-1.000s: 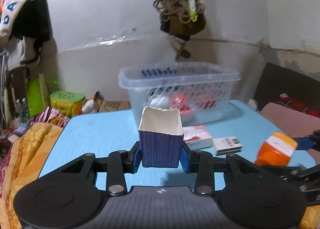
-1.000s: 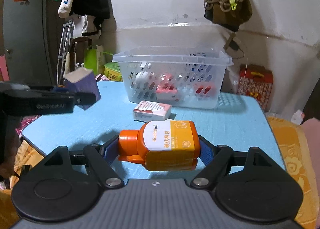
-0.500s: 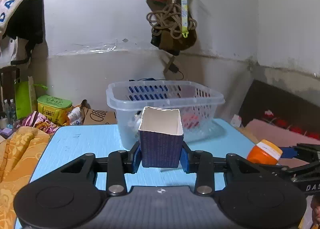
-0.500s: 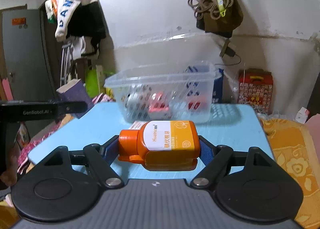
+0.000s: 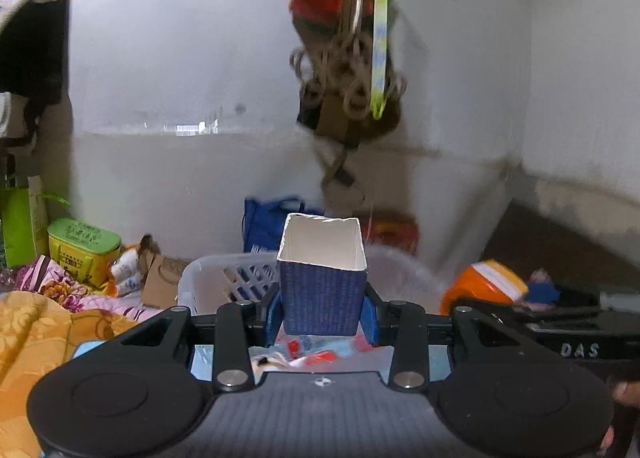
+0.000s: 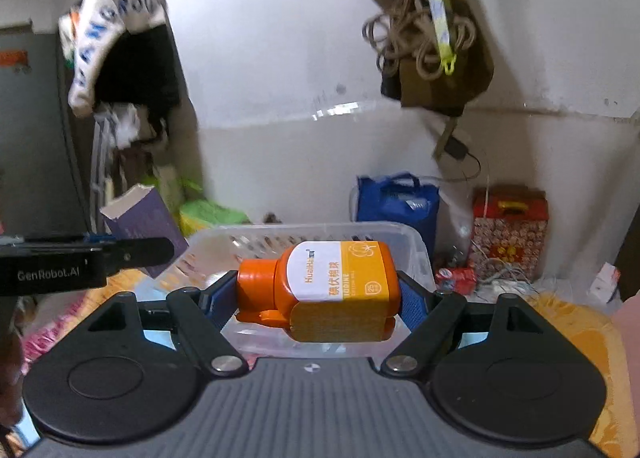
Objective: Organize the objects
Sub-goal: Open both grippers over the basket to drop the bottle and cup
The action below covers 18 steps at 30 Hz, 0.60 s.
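Observation:
My left gripper (image 5: 322, 316) is shut on an open-topped dark blue box (image 5: 322, 290) and holds it upright over the clear plastic basket (image 5: 212, 282). My right gripper (image 6: 318, 298) is shut on an orange bottle (image 6: 320, 290) lying sideways, just over the basket's near rim (image 6: 416, 250). The blue box (image 6: 140, 225) and the left gripper show at the left of the right wrist view. The orange bottle (image 5: 484, 284) shows at the right of the left wrist view. Red and white packets (image 5: 316, 354) lie in the basket below the box.
A blue bag (image 6: 394, 197) and a red gift box (image 6: 508, 234) stand by the wall behind the basket. A green tin (image 5: 82, 244) and orange cloth (image 5: 36, 330) lie at the left. Ropes and bags (image 6: 432, 37) hang on the wall above.
Both grippers rose and moved forward with their loads, from above the blue table to over the basket. The basket now sits low and close in both views.

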### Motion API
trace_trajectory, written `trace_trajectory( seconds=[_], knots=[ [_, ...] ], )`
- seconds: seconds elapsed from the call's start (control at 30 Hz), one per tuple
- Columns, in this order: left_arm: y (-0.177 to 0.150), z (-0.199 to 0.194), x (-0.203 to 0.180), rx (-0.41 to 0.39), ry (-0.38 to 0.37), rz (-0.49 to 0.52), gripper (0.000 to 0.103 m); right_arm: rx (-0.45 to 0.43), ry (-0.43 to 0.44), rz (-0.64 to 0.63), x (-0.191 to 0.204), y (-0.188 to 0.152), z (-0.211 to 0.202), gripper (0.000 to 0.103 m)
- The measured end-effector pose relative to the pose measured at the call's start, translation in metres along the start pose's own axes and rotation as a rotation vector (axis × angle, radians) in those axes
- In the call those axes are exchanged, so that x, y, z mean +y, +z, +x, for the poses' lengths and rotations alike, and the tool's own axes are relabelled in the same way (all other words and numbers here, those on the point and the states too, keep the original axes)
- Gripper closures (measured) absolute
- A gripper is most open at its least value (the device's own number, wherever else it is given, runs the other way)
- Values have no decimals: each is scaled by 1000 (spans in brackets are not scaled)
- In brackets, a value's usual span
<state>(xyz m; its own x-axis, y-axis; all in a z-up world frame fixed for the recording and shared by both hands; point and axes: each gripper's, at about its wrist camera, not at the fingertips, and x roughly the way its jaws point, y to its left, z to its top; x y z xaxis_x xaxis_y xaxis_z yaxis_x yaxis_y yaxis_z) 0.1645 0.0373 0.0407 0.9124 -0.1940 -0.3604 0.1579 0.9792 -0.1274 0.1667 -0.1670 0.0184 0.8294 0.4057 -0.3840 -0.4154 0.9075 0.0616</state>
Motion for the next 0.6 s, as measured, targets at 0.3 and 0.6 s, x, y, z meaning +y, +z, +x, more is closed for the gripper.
trace_trajectory(
  seconds=[0.3,0.6],
  knots=[
    [10,48,20,28,40,-11,32,-19,-84,-135,17,16,39,6],
    [-28,-8,17,-26,57,-2,16,-35,22,129,11,-56,-54,0]
  ],
)
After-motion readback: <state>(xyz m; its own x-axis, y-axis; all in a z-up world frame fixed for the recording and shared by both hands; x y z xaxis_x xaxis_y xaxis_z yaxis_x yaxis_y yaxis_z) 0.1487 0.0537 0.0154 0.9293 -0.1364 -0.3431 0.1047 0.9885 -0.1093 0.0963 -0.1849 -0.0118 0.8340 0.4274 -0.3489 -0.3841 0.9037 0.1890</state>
